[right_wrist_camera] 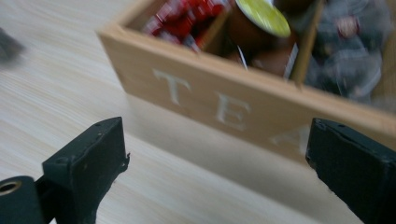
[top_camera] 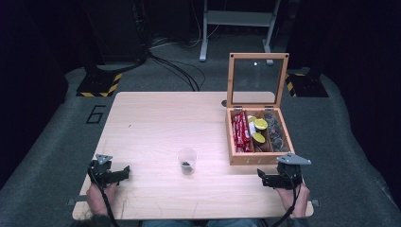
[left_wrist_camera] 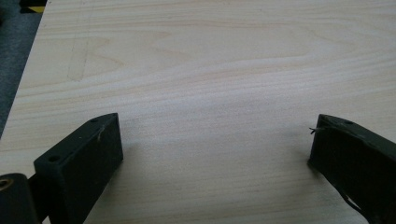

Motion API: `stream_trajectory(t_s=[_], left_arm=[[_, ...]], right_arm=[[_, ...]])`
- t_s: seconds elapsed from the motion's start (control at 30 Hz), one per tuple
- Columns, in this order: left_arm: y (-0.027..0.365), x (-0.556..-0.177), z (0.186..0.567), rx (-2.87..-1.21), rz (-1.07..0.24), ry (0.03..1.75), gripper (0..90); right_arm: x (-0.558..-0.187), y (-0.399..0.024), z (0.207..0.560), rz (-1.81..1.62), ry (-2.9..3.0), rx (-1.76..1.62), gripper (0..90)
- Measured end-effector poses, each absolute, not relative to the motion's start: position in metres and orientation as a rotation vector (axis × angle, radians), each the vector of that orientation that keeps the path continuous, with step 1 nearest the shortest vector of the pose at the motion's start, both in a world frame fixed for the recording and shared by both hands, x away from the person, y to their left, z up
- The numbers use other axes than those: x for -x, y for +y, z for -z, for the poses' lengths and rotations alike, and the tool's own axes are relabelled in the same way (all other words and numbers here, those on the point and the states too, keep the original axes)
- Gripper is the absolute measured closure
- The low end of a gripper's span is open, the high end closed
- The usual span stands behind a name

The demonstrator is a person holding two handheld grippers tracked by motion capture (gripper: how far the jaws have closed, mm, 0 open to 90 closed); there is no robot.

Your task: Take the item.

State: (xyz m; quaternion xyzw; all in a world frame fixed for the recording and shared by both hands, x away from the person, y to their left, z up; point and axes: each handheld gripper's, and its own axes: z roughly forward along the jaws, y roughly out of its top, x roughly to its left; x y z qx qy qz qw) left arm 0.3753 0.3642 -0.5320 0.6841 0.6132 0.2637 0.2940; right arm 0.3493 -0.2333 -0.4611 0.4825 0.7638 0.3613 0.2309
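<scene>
Left gripper (top_camera: pixel 124 172), black with a grey three-cornered plate, rested near the front left corner of the pale wooden table (top_camera: pixel 151 123), held by a hand (top_camera: pixel 100 197); jaws stood wide apart over bare wood in the left gripper view (left_wrist_camera: pixel 215 140), clasping nothing; small clear plastic cup (top_camera: pixel 187 161) with a dark bit at its bottom stood upright on the table between the two grippers, well apart from each; farther right sat the open light wooden tea box (top_camera: pixel 257 158), its glass-paned lid (top_camera: pixel 257 80) raised upright at the back; held red sachets (top_camera: pixel 241 131) in the left compartment, yellow-lidded pods (top_camera: pixel 259 130) in the middle, grey wrapped bags (top_camera: pixel 275 132) on the right; right gripper (top_camera: pixel 263 178), black and plate-topped, lay just in front of the box's near right corner, gripped by a hand (top_camera: pixel 293 201); jaws spread wide and empty in the right gripper view (right_wrist_camera: pixel 217 144), facing the box front lettered TEA (right_wrist_camera: pixel 224 109), near it but not touching.
</scene>
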Motion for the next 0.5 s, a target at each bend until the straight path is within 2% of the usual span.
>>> stream_trajectory(t_s=[0.2, 0.5], left_arm=[[0.364, -0.375, 0.532, -1.820, -0.702, 1.633, 2.2], [0.364, -0.375, 0.532, -1.820, -0.702, 1.633, 2.2]], right_arm=[[-0.352, -0.253, 0.500, -0.943, 2.081, -1.441, 2.7], [-0.358, -0.260, 0.527, -0.870, 2.053, -1.507, 0.0]])
